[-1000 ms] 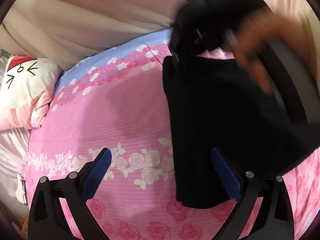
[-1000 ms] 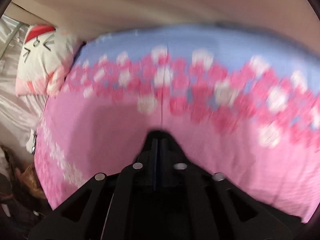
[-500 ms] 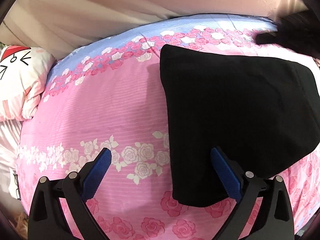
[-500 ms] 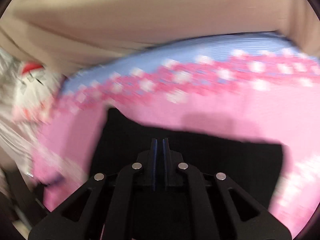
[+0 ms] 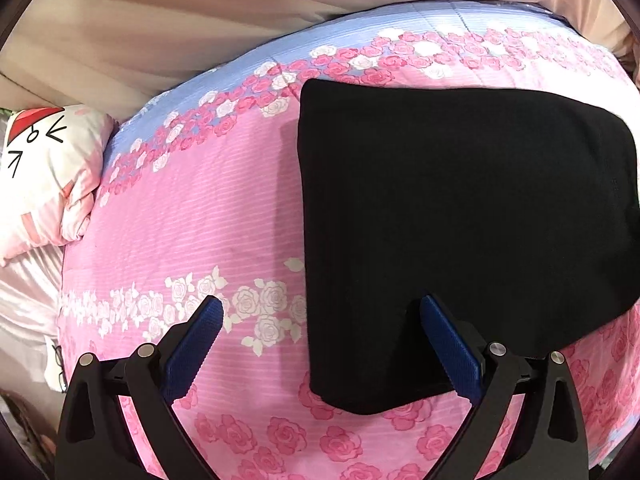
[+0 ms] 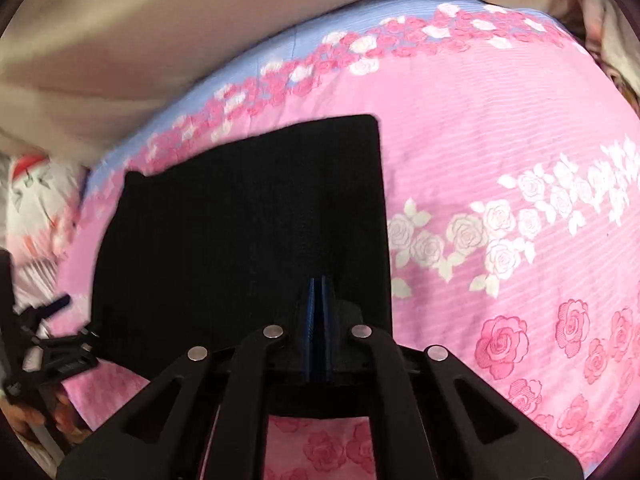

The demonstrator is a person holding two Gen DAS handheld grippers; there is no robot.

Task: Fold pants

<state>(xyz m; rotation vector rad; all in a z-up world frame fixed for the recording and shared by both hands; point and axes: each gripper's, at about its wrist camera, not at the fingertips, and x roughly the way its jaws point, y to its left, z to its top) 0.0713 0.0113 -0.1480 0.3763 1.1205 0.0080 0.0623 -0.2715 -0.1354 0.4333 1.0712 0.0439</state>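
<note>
Black pants [image 5: 460,232] lie folded in a flat block on the pink rose bedspread [image 5: 192,232]. My left gripper [image 5: 320,304] is open just above the cloth's near left edge, its right pad [image 5: 444,340] over the pants and its left pad [image 5: 196,340] over the bedspread. In the right wrist view the pants [image 6: 240,232] fill the left centre. My right gripper [image 6: 318,284] hovers over their near right part, its jaws closing the last bit, blue pads together, no cloth seen between them. The left gripper [image 6: 56,340] shows at that view's left edge.
A white and pink cartoon pillow [image 5: 44,176] lies at the bed's left end. Beige fabric [image 5: 200,32] rises behind the blue far band of the bedspread [image 5: 400,20]. Bare bedspread [image 6: 500,152] stretches right of the pants. A hand [image 6: 24,412] holds the left gripper.
The right gripper and hand have swung away from the pants' far corner and out of the left wrist view, across to the right. The pants now lie flat. The left gripper shifted slightly.
</note>
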